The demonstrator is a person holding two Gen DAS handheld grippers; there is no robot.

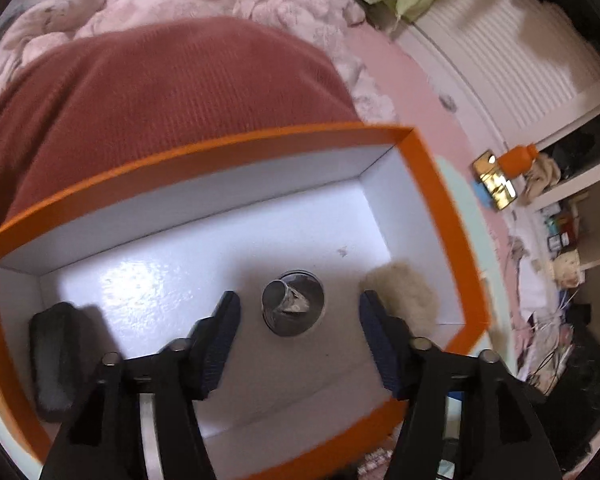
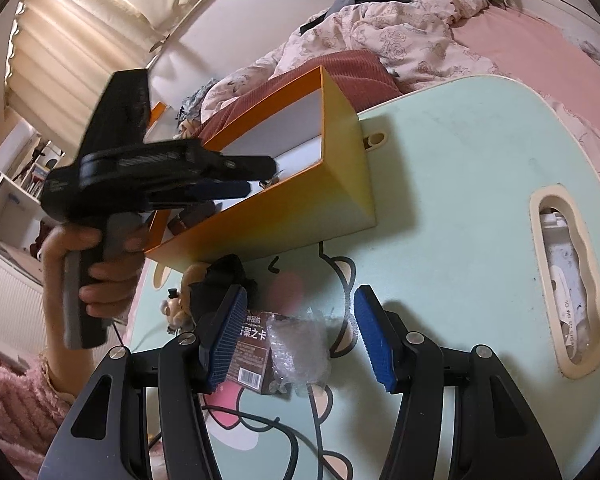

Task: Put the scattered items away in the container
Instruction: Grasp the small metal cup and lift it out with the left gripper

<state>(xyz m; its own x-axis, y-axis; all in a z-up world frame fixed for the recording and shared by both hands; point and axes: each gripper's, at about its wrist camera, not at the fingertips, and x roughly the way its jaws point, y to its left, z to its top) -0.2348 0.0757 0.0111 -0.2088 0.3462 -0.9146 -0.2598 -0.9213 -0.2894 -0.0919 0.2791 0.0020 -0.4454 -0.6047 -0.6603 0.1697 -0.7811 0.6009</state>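
The crinkled clear plastic wrap (image 2: 300, 350) lies on the bench (image 2: 460, 184) between the wide-spread right tongs (image 2: 300, 332), touching a dark card box (image 2: 252, 350) by the near-left pad; it looks feather-light, soft and slippery, best pinched across its bunched middle. Beyond them the orange container (image 2: 284, 200) holds a small metal cup (image 1: 292, 304), a fluffy beige puff (image 1: 400, 292) and a dark block (image 1: 56, 356) under the left tongs (image 1: 300, 324), likewise wide and holding nothing. A small toy (image 2: 176, 304) and black cloth (image 2: 224, 280) ahead-left are half hidden and hard to identify
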